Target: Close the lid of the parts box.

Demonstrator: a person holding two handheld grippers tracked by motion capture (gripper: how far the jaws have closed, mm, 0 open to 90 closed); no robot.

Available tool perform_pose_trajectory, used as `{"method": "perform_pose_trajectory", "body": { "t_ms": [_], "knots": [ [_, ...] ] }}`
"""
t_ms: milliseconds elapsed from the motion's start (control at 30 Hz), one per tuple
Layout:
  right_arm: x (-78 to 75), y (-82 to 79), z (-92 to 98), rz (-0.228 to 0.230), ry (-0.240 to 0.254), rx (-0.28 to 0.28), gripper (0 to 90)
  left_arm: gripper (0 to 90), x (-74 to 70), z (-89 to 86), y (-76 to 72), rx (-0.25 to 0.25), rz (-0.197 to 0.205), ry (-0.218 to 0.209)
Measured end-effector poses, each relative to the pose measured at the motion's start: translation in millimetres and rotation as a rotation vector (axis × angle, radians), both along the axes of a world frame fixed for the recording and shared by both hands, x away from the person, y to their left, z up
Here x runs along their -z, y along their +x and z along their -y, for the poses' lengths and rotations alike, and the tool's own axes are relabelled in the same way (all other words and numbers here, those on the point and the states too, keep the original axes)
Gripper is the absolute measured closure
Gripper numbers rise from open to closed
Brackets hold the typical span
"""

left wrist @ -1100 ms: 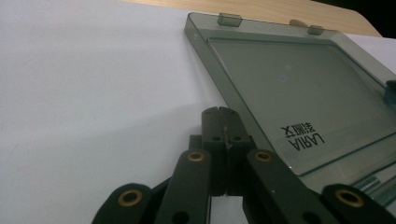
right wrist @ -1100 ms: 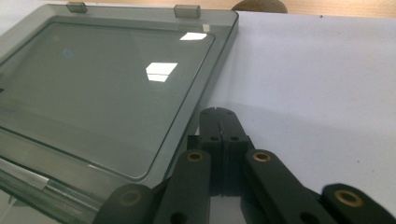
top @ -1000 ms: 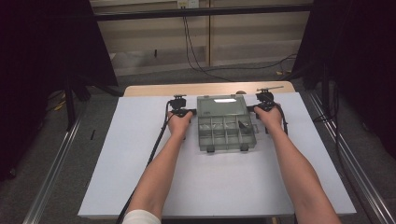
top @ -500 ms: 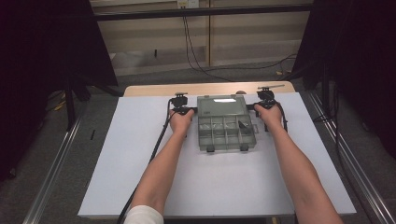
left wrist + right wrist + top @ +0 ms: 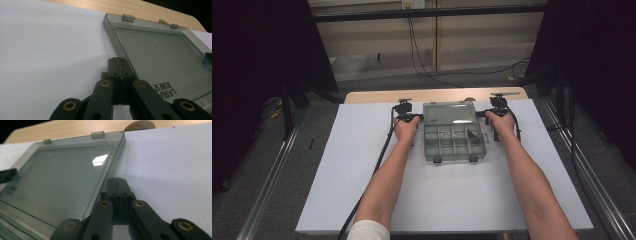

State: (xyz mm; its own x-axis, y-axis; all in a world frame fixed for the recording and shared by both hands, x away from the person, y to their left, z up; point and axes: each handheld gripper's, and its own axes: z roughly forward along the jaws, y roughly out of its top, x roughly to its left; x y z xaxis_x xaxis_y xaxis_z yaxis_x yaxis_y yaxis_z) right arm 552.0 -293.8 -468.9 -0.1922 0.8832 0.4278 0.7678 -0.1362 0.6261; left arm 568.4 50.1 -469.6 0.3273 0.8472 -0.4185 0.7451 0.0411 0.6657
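One smoky plastic organizer box (image 5: pixel 454 131) lies open near the far middle of the white bench (image 5: pixel 362 190), its lid (image 5: pixel 160 57) flat behind the tray. Two grippers flank that lid, left gripper (image 5: pixel 120 65) and right gripper (image 5: pixel 117 183), both clamped shut on nothing, seemingly poised to lift it closed together.

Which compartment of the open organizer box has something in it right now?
In the organizer box, the far-row compartment nearest the right gripper holds a dark piece. The other compartments look empty.
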Motion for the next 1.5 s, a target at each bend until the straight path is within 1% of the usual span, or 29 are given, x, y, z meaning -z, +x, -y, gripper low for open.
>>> {"method": "perform_pose_trajectory", "body": {
  "t_ms": [33, 67, 100, 167, 200, 267, 300, 333, 367, 467, 533, 667, 700, 800, 867, 933, 967, 1000, 1100, 1133, 1167, 1200, 1233, 1267, 1300, 1333, 1400, 1433, 1500],
  "knots": [
    [0.8, -0.3, 0.8, -0.001, 0.014, 0.005, 90.0, 90.0, -0.1, -0.4, 0.0, 0.002, 0.000, -0.001],
    [1.2, -0.4, 1.1, -0.001, 0.023, 0.011, 90.0, 90.0, -0.1, -1.3, 0.1, 0.003, 0.002, -0.013],
    [1.3, -0.7, 1.9, -0.002, 0.036, 0.013, 90.0, 90.0, -0.8, -1.7, -0.1, -0.009, -0.003, -0.033],
    [0.9, -0.8, 3.6, 0.010, 0.070, 0.021, 90.0, 90.0, -2.2, -2.9, 0.3, -0.003, 0.004, -0.043],
    [0.6, -0.9, 4.6, 0.016, 0.082, 0.021, 90.0, 90.0, -3.2, -3.5, 0.2, -0.005, 0.008, -0.055],
    [-0.7, -1.4, 7.6, 0.037, 0.105, 0.012, 90.0, 90.0, -5.0, -5.2, 0.1, -0.004, 0.010, -0.078],
    [-1.2, -2.1, 9.2, 0.044, 0.131, 0.010, 90.0, 90.0, -5.7, -5.5, 0.0, -0.005, 0.012, -0.082],
    [-1.2, -2.5, 10.1, 0.045, 0.142, 0.007, 90.0, 90.0, -6.7, -5.6, -0.2, -0.007, 0.015, -0.095],
    [-1.1, -3.0, 11.2, 0.049, 0.154, 0.004, 90.0, 90.0, -7.9, -6.4, -0.5, -0.002, 0.018, -0.093],
    [-1.6, -4.5, 13.2, 0.065, 0.194, 0.002, 90.0, 90.0, -12.1, -7.2, -1.8, 0.006, 0.033, -0.105],
    [-3.0, -5.1, 13.7, 0.082, 0.192, -0.011, 90.0, 90.0, -14.5, -8.7, -2.7, 0.015, 0.043, -0.120],
    [-11.0, -6.9, 12.9, 0.122, 0.149, -0.043, 90.0, 90.0, -20.1, -9.2, -5.0, 0.029, 0.068, -0.117],
    [-13.8, -7.8, 12.4, 0.134, 0.126, -0.053, 90.0, 90.0, -21.9, -9.2, -5.8, 0.034, 0.076, -0.103],
    [-19.6, -10.1, 11.2, 0.171, 0.071, -0.082, 90.0, 90.0, -26.8, -8.7, -8.2, 0.043, 0.100, -0.090],
    [-24.0, -12.4, 10.7, 0.187, 0.053, -0.098, 90.0, 90.0, -29.4, -8.4, -9.8, 0.048, 0.112, -0.084],
    [-27.3, -14.2, 9.7, 0.208, 0.018, -0.117, 90.0, 90.0, -31.5, -7.9, -11.1, 0.054, 0.126, -0.071],
    [-28.9, -15.1, 9.2, 0.213, 0.001, -0.123, 90.0, 90.0, -33.3, -7.8, -12.2, 0.060, 0.135, -0.056],
    [-30.8, -16.4, 8.7, 0.223, -0.017, -0.132, 90.0, 90.0, -34.3, -6.9, -13.1, 0.058, 0.146, -0.056],
    [-34.0, -19.0, 7.9, 0.247, -0.050, -0.149, 90.0, 90.0, -38.2, -7.1, -15.8, 0.077, 0.159, -0.031],
    [-34.9, -19.8, 7.3, 0.252, -0.063, -0.154, 90.0, 90.0, -39.1, -6.4, -16.6, 0.074, 0.165, -0.026],
    [-35.6, -20.4, 7.1, 0.258, -0.076, -0.157, 90.0, 90.0, -40.5, -5.8, -17.9, 0.077, 0.175, -0.011],
    [-36.9, -21.3, 6.6, 0.266, -0.084, -0.163, 90.0, 90.0, -41.3, -5.8, -18.6, 0.080, 0.175, -0.012],
    [-37.6, -21.6, 6.5, 0.271, -0.097, -0.168, 90.0, 90.0, -42.1, -5.3, -20.1, 0.069, 0.175, -0.021],
    [-39.0, -22.9, 5.9, 0.276, -0.113, -0.172, 90.0, 90.0, -42.9, -5.4, -21.1, 0.070, 0.177, -0.014],
    [-39.7, -23.9, 5.6, 0.284, -0.116, -0.172, 90.0, 90.0, -43.5, -5.4, -21.8, 0.075, 0.177, -0.013],
    [-40.2, -24.8, 5.3, 0.284, -0.120, -0.172, 90.0, 90.0, -44.2, -4.5, -22.6, 0.072, 0.186, 0.000],
    [-40.8, -27.4, 4.2, 0.298, -0.131, -0.171, 90.0, 90.0, -45.3, -3.7, -24.4, 0.068, 0.186, 0.009],
    [-40.9, -28.4, 3.5, 0.305, -0.143, -0.167, 90.0, 90.0, -46.5, -3.4, -25.2, 0.071, 0.188, 0.021],
    [-42.2, -31.2, 2.2, 0.314, -0.159, -0.169, 90.0, 90.0, -47.8, -1.5, -27.1, 0.067, 0.203, 0.036]
  ]
}}
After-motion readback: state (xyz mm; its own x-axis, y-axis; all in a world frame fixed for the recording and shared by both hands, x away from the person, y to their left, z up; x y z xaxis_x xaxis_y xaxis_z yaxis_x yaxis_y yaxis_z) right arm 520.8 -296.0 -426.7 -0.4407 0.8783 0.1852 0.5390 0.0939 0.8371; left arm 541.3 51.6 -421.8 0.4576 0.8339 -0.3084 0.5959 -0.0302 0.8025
